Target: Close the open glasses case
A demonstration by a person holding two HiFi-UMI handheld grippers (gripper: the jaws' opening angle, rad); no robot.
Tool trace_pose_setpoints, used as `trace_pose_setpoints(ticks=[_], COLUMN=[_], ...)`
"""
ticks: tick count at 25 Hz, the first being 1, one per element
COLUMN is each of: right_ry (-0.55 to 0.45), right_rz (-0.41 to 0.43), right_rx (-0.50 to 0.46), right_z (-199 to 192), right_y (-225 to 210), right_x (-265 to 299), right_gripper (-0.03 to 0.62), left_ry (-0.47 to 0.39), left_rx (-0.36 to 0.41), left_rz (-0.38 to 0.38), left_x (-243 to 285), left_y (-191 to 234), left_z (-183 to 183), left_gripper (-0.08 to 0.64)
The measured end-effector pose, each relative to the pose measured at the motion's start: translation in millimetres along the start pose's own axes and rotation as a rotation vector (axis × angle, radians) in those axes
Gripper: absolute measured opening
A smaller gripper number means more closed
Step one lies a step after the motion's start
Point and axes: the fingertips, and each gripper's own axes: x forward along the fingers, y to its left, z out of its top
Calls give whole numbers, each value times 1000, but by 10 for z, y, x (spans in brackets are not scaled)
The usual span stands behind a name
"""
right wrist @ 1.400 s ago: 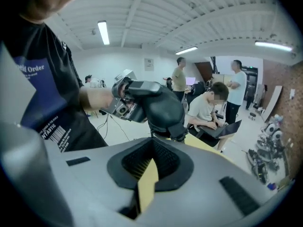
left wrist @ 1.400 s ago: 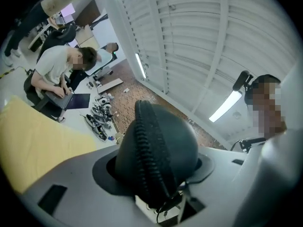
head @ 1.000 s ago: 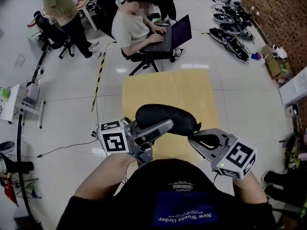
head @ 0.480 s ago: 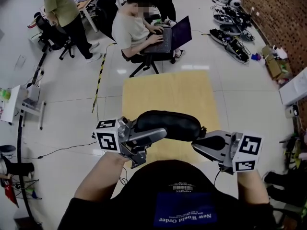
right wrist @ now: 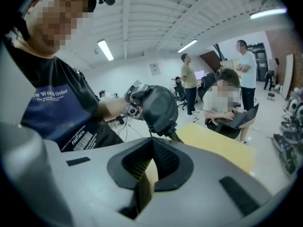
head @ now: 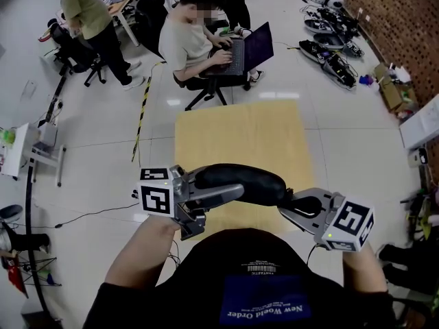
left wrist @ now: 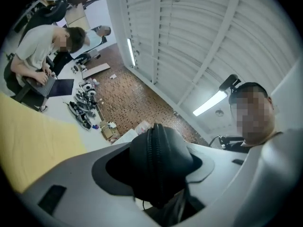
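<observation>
The black glasses case (head: 236, 182) hangs in the air above the near edge of the table, its zip seam (left wrist: 156, 160) facing the left gripper view. My left gripper (head: 218, 192) is shut on the case's left end; its jaws have just been closing, with the case (left wrist: 165, 155) between them. My right gripper (head: 287, 199) is shut at the case's right end. In the right gripper view a thin black zip pull (right wrist: 174, 136) runs from the case (right wrist: 158, 108) down to the jaw tips (right wrist: 152, 148), apparently pinched there.
A light wooden table (head: 240, 129) lies below and ahead. Beyond it a person sits with a laptop (head: 243, 50); another person (head: 86, 12) stands at the back left. Gear (head: 333, 43) lies on the floor along the brick wall at right.
The case has sunk a little toward me and looks flatter than a second ago. The right gripper has shifted slightly to the right. The left gripper has turned a little.
</observation>
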Motion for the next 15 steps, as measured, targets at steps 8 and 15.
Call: trace_pose_setpoints(ticks=[8, 15], right_ry=[154, 244], right_rz=[-104, -164], right_rx=[-136, -244], right_z=[-106, -159], right_y=[-41, -69], right_x=[-10, -39], right_gripper=[-14, -14], left_ry=[146, 212], left_rx=[-26, -72], left_rz=[22, 20], left_x=[-39, -39], left_y=[94, 180], left_z=[-271, -441], left_gripper=[265, 264])
